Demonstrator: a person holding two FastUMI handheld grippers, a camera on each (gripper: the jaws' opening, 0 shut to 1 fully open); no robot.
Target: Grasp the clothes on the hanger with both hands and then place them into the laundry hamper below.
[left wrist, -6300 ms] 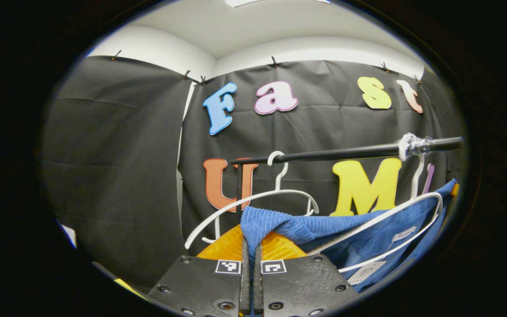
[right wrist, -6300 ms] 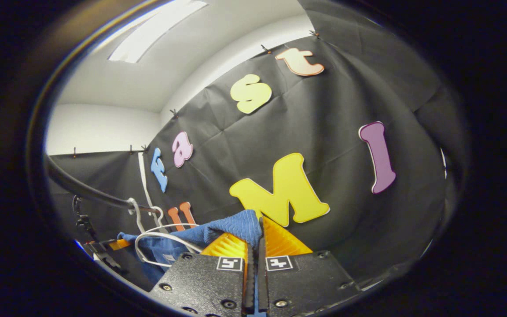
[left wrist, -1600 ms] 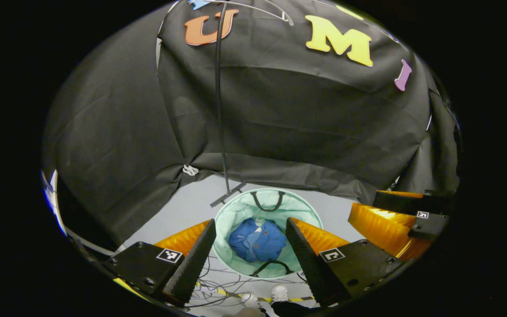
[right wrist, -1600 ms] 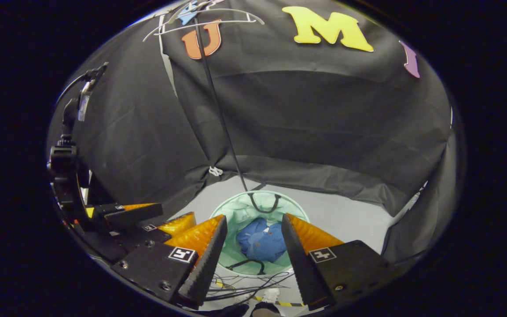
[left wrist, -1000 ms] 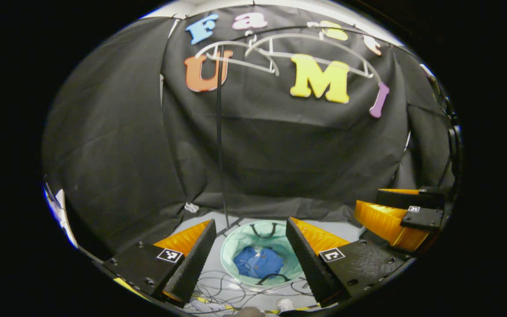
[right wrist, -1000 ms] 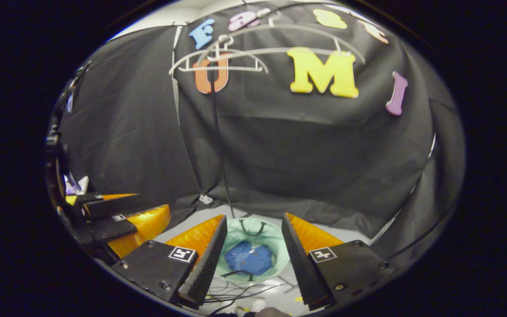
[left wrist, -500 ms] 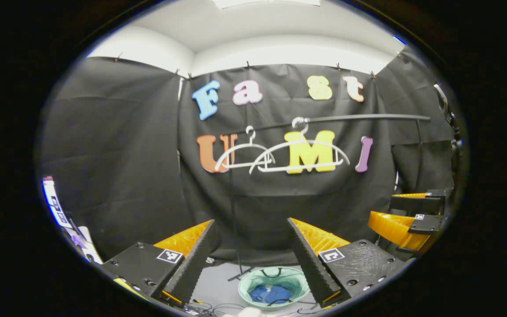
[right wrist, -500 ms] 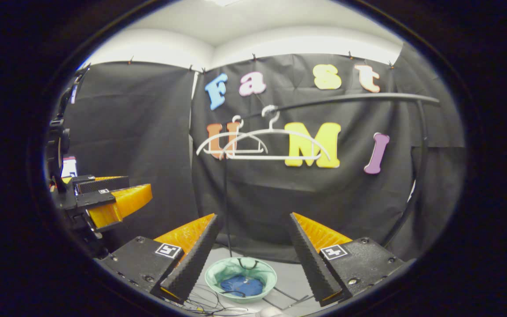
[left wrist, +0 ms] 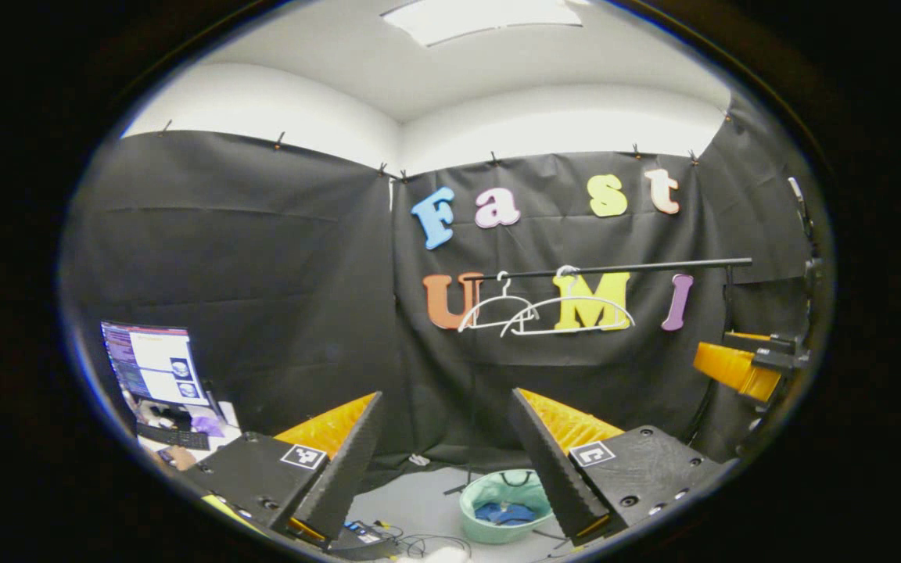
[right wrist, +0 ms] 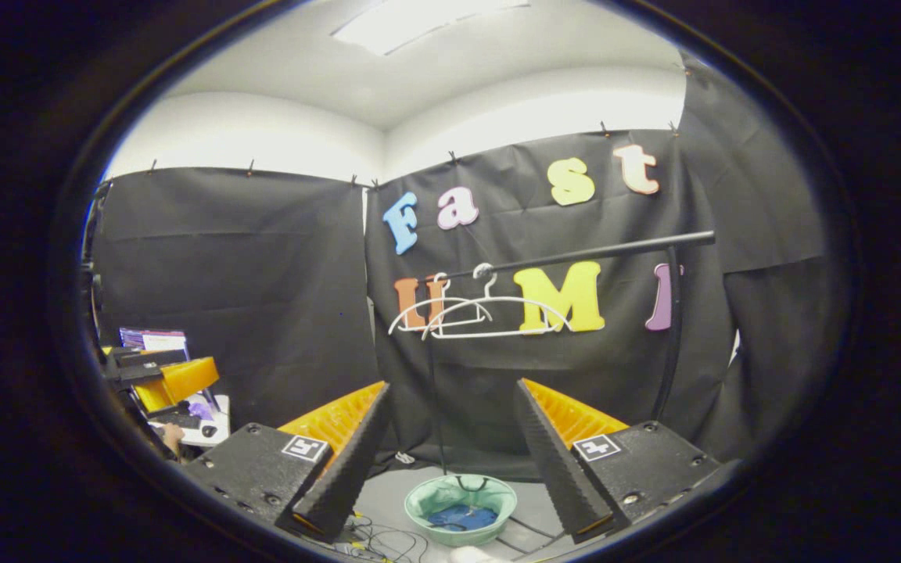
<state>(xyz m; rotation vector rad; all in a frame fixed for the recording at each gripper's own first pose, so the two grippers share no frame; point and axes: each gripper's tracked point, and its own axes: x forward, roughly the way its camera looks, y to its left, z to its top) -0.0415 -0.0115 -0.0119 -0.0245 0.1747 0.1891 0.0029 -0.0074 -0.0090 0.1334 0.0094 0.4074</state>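
Both claws have been drawn back from the rail, so the hamper [left wrist: 504, 517] is now seen farther off on the floor, with the blue clothes [left wrist: 503, 513] lying inside it. Left claw [left wrist: 444, 461] and right claw [right wrist: 450, 461] are held wide open, gripping nothing. Two bare white hangers [left wrist: 568, 319] are left on the rail [left wrist: 615, 268].
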